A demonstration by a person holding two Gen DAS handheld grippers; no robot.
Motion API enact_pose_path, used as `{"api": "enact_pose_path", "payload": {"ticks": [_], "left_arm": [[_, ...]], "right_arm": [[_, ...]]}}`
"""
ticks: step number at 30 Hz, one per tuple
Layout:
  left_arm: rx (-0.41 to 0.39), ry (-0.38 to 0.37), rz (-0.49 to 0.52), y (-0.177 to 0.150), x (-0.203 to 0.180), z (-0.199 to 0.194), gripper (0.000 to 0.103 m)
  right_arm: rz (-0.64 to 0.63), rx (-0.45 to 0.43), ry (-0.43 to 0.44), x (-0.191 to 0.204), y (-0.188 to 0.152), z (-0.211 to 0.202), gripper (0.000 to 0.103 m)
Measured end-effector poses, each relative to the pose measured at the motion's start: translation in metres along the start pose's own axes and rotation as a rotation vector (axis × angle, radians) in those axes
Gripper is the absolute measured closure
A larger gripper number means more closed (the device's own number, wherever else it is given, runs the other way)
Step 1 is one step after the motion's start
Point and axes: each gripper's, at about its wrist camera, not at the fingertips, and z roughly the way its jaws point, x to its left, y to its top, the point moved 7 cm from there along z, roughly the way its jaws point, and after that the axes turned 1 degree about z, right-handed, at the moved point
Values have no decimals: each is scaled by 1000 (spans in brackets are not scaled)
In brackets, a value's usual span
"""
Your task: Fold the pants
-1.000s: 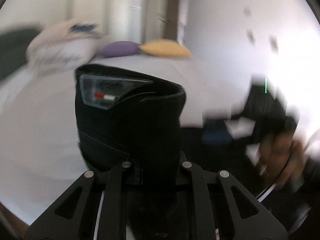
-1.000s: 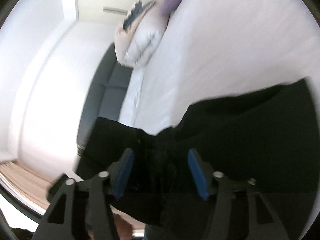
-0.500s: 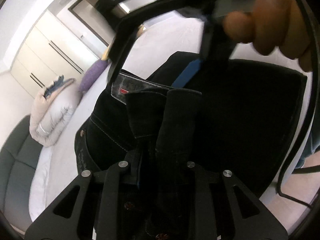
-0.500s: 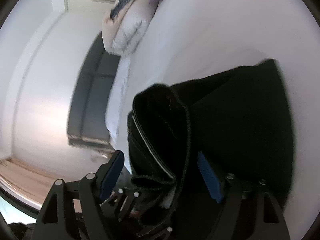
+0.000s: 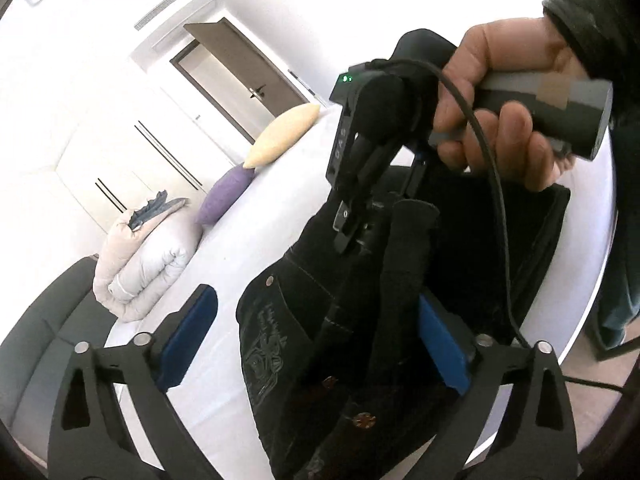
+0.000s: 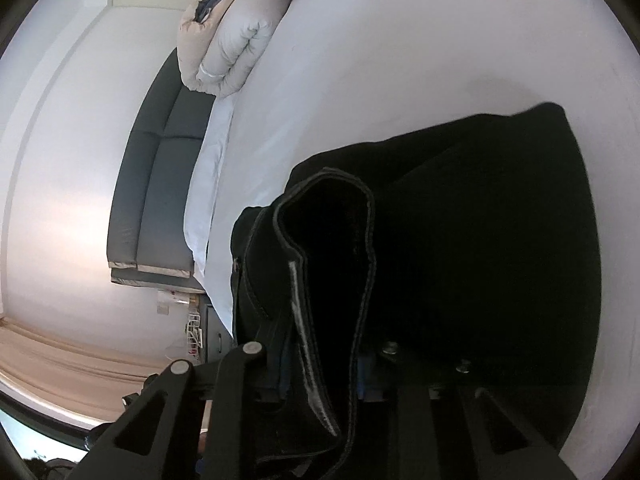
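Task item: black jeans point(image 5: 320, 320), bunched waistband-first above a white bed point(image 5: 256, 248). Lower portion spread flat and dark on the sheet beyond point(image 6: 500, 208); upper portion lifted clear of the bed between the two tools.

Left gripper point(image 5: 316, 340): jaws opening, blue pads point(image 5: 188, 336) standing wide. Denim between them, rivets and embroidered pocket in view, touching the right-side pad only and not pinched. Released.

Right gripper point(image 6: 320, 384): jaws closing around a thick fold of waistband point(image 6: 328, 240). Blue pads barely visible either side of the cloth, fabric pressed between them. Grasping the jeans. Same tool visible in the left wrist view, held by a hand point(image 5: 504, 120), tips buried in the denim point(image 5: 352, 224).

Surroundings: rolled white duvet point(image 5: 148, 256), purple pillow point(image 5: 226, 194) and yellow pillow point(image 5: 280, 132) far along the bed; grey sofa point(image 6: 160, 184) beside it; door point(image 5: 244, 76) behind.

Progress, as a judgement: mid-task. Garment apparently doubled at least once, with a handover of the waistband end from left to right tool in hand. Remaining: laying the held end over the flat portion, aligning edges, smoothing, possibly a further fold. Number of completed folds not determinable; layers too dark to count.

Caution: single-point hold on heavy denim; risk of the bundle slumping or unrolling before placement.
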Motion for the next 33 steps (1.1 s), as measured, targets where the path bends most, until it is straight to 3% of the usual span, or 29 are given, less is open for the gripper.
{"api": "enact_pose_path", "payload": {"ticks": [5,6,7,9,12,19,25,33], "left_arm": [[68,-37,36,-42,0,23,5],[78,-61,34,-42,-2,27,11],[80,-86,24,-42,-3,29,20],[89,-146,8,-48,-21,25,59],[86,-177,49,-52,-35,23,79],[41,-186,76,-48,-47,4,93],[2,-214,89,-38,-60,-2,94],[-40,-253,141,-25,-79,-6,94]], "right_arm": [[2,-9,12,5,-3,0,79],[2,-12,15,5,-3,-1,79],[3,-14,19,5,-4,-3,79],[8,-26,22,-1,-3,-10,79],[27,-44,35,-5,1,-14,79],[-15,-86,-21,-1,2,-24,88],[-60,-144,-62,1,-1,-47,89],[-16,-192,-48,-26,-4,-72,89]]}}
